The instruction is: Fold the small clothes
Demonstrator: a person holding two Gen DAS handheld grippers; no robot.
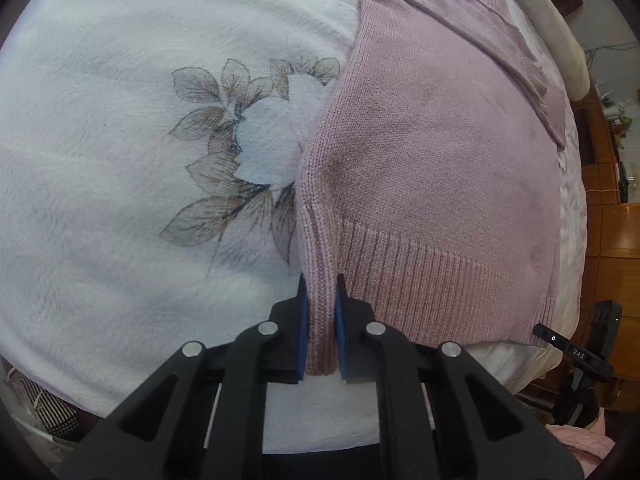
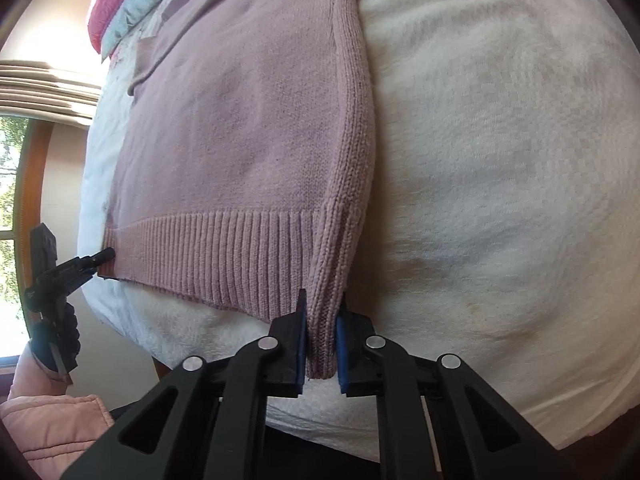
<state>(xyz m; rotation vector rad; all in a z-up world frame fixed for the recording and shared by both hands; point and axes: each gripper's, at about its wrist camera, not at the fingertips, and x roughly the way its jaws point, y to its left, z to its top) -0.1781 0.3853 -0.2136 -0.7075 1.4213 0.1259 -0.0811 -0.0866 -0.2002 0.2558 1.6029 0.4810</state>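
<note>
Sweater (image 1: 432, 152) hem between both tools; flower print (image 1: 240, 160) left-view only.

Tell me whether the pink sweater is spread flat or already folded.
Partly folded. The pink sweater lies on the white blanket, sleeves laid across its body, and each claw, left and right, pinches a hem corner.

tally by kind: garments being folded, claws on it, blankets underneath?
Pink knit sweater: 1
Claws gripping its ribbed hem: 2, left claw, right claw
White fleece blanket with leaf print: 1
Total: 4
</note>
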